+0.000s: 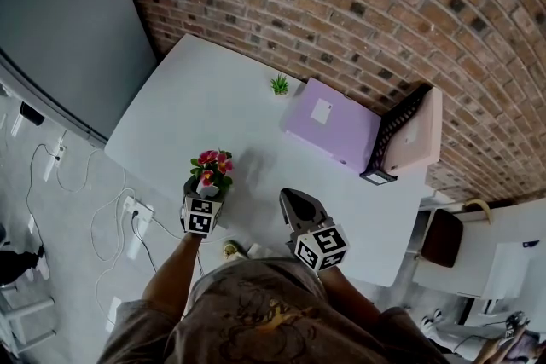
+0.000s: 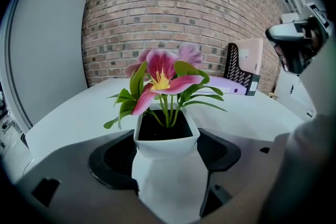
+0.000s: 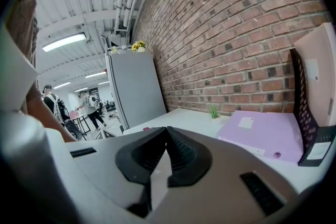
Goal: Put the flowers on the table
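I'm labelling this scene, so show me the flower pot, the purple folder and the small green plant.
flower pot (image 2: pixel 168 173), left gripper view, on its white front wall.
purple folder (image 1: pixel 341 136), head view, on its bare cover.
small green plant (image 1: pixel 280 84), head view, on its leaves.

no readable text, labels or numbers anywhere

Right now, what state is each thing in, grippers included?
Left gripper: jaws shut on the flower pot.
Flower pot: upright, held.
Right gripper: jaws shut, empty.
Purple folder: closed, flat on the table.
Small green plant: upright on the table.
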{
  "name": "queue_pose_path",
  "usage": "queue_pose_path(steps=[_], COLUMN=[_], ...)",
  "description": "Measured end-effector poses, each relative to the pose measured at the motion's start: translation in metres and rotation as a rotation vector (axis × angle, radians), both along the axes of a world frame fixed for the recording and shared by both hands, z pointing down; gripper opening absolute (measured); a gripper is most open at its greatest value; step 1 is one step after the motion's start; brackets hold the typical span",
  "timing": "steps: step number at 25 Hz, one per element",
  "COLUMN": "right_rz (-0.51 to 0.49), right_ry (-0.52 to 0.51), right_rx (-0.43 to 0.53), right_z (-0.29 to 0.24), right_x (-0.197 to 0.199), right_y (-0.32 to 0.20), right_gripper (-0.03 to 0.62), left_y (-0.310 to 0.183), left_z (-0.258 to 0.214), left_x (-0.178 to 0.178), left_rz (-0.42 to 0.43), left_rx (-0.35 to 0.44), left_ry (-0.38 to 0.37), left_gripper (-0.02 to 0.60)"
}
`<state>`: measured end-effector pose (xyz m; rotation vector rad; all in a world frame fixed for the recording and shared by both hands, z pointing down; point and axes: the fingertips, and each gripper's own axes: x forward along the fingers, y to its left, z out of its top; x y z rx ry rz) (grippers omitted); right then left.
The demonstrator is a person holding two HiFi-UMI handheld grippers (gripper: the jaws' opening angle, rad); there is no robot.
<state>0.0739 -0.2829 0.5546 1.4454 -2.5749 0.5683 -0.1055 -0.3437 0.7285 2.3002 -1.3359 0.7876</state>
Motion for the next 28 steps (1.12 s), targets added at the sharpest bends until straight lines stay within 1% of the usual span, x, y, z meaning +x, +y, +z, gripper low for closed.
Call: queue_pose_path(steps=[3,6,11,16,22,26,28], right_rz=[-0.004,-0.011,-0.022,-0.037,-0.062,-0.084,-0.096], right_ry=[-0.003,-0.006,-0.01,-0.016,-0.021,-0.023,-0.021], right_rx=[0.0,-0.001,0.004,0.008,0.02,0.023,0.025], right_z=[0.001,0.001,0.0,0.0,-0.002,-0.003,-0.003], right_x=[-0.002,-0.004,-0.008,-0.016,-0.029,-0.038,-0.043], right_y=[0.002,0.003,0.006,0.007,0.007,0.004,0.004], right_gripper=[0.002,0.002,0.002,0.002,0.002,0.002,0.002], left_y=[0.003,0.005,0.008,0.016,0.025,0.028,0.033], left_z=[-0.002,-0.003,-0.012,-0.029,-0.048,-0.065,-0.079], left_x=[0.0,-0.003,-0.008,-0.008,-0.017,-0.025,-0.025], left_rz=[-0.008,-0.033,-0.048,-0.046,-0.049,-0.053,-0.05], left_rx=[-0.002,-0.001,0.019,0.029,0.06,0.096,0.1], left_ry=[0.013,0.026,0.046,0.082,0.102,0.105,0.132], left_gripper=[0.36,0.368,0.37,0.37,0.37,0.37,0.37])
